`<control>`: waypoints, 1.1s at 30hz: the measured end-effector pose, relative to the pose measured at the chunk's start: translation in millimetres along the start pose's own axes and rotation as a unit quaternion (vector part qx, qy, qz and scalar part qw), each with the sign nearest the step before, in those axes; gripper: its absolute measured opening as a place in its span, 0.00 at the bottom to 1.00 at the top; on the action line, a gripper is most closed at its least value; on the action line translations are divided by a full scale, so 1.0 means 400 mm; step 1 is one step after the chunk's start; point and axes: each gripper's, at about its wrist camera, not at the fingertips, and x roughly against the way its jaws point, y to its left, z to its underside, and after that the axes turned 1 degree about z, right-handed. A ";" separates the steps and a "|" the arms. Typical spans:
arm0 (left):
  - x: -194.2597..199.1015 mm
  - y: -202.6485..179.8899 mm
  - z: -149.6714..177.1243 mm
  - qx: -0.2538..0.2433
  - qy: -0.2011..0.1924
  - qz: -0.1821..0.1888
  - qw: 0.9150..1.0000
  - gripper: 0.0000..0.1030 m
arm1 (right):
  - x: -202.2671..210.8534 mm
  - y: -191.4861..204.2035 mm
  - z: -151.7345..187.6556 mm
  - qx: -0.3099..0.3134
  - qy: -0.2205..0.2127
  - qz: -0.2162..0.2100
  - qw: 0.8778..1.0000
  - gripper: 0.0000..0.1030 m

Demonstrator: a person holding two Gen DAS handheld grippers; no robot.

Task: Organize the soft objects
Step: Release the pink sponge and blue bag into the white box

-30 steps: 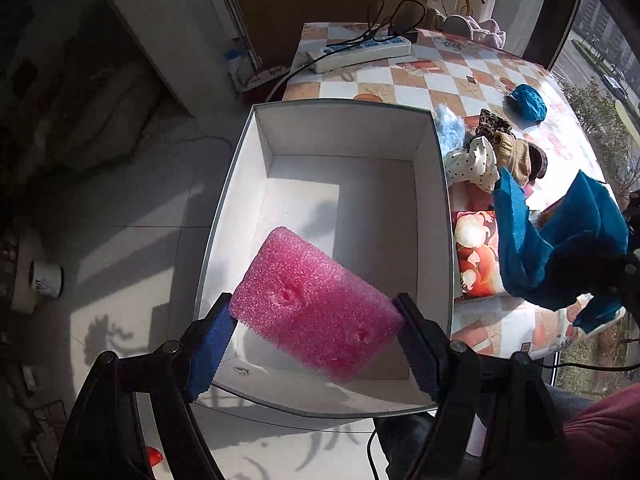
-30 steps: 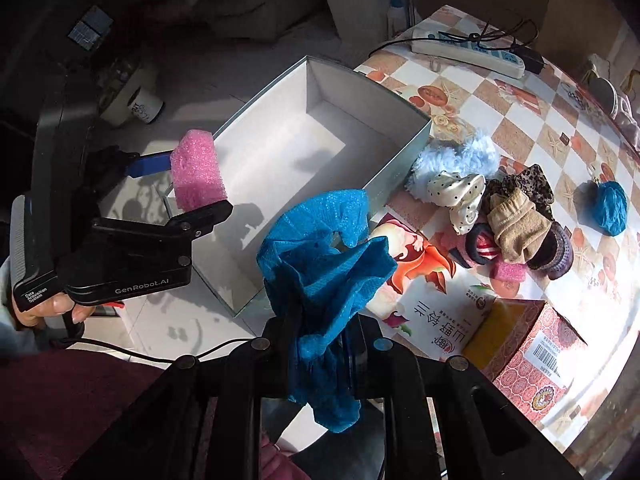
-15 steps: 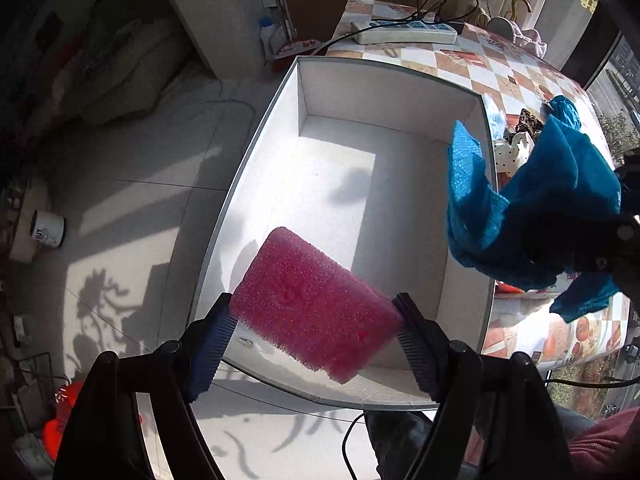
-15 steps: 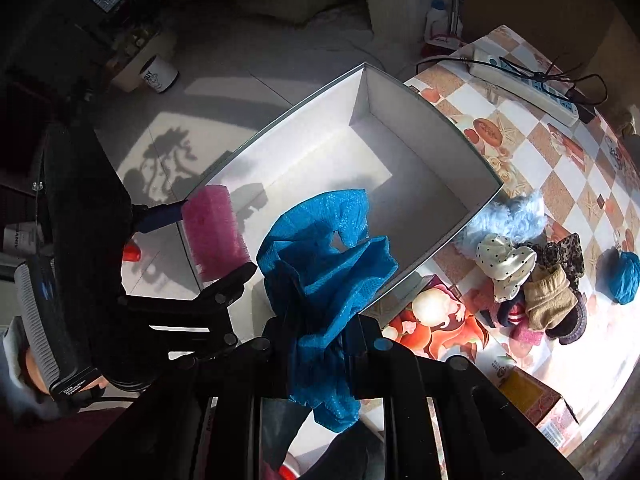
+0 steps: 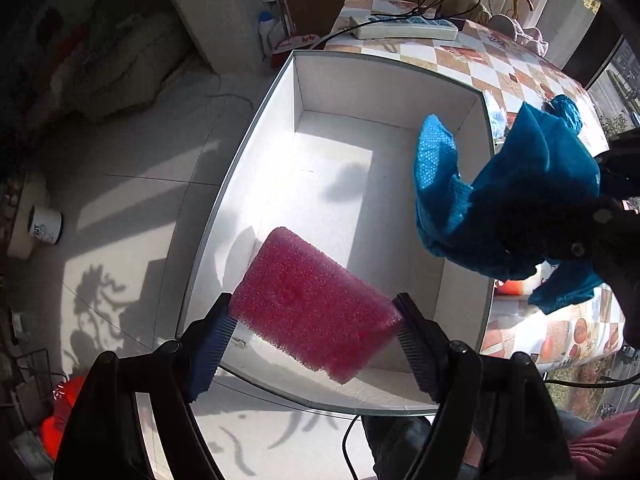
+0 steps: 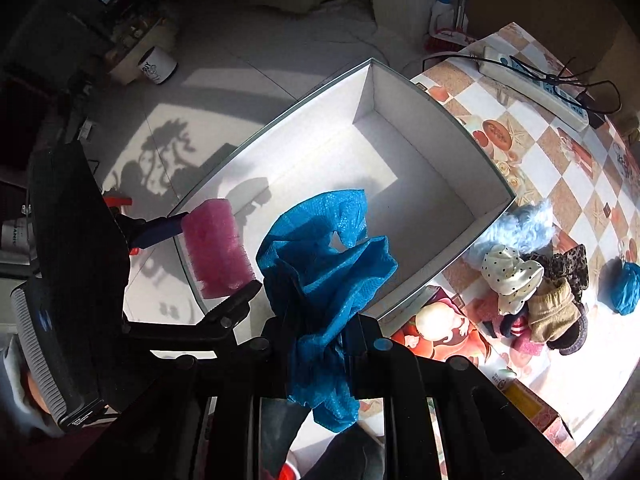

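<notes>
While hanging over the near end of the white box (image 5: pixel 400 92), had the left gripper (image 5: pixel 314 312) clamped on a pink foam pad (image 5: pixel 304 280), pinched by its two short ends between the blue-ribbed pads (image 5: pixel 216 336). Looked like a chunky rounded rectangle, bright pink, porous and bubbly all over, tilted so one corner dipped lower than the rest. Sat clear of the box floor, up in the air, and threw a soft shadow onto the white bottom. Over on the other side, had the right gripper (image 6: pixel 320 328) squeezed tight on a blue cloth (image 6: pixel 324 256), jaws nearly together with the fabric bunched between them. Looked teal-blue with a fine dotted weave, all crumpled, fanning out past the fingertips with a loose tail dangling back under the jaws. Hung in the air over the near right side of the box, just beside the foam pad but not touching it. Further right on the checkered table (image 6: pixel 560 152), left a pile of socks (image 6: pixel 532 288) just past the box corner, with a fluffy pale-blue thing (image 6: pixel 516 228) against the box wall and a blue yarn ball (image 6: pixel 626 286) a bit apart. Also spotted a power strip (image 6: pixel 532 88) at the far end.
</notes>
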 end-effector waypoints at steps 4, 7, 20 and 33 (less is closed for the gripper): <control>-0.004 0.003 -0.001 0.001 0.004 0.003 1.000 0.79 | -0.006 -0.001 -0.001 0.002 0.004 0.002 1.000 0.18; -0.008 0.008 -0.004 0.002 0.007 0.008 1.000 0.79 | -0.011 -0.003 -0.003 0.002 0.006 0.003 1.000 0.18; -0.013 0.010 -0.003 -0.007 0.015 0.020 1.000 0.82 | -0.021 0.001 -0.010 0.006 0.009 0.009 1.000 0.26; 0.015 0.028 -0.023 0.031 -0.015 0.158 0.987 1.00 | 0.018 -0.068 -0.002 -0.058 -0.011 -0.001 0.998 0.99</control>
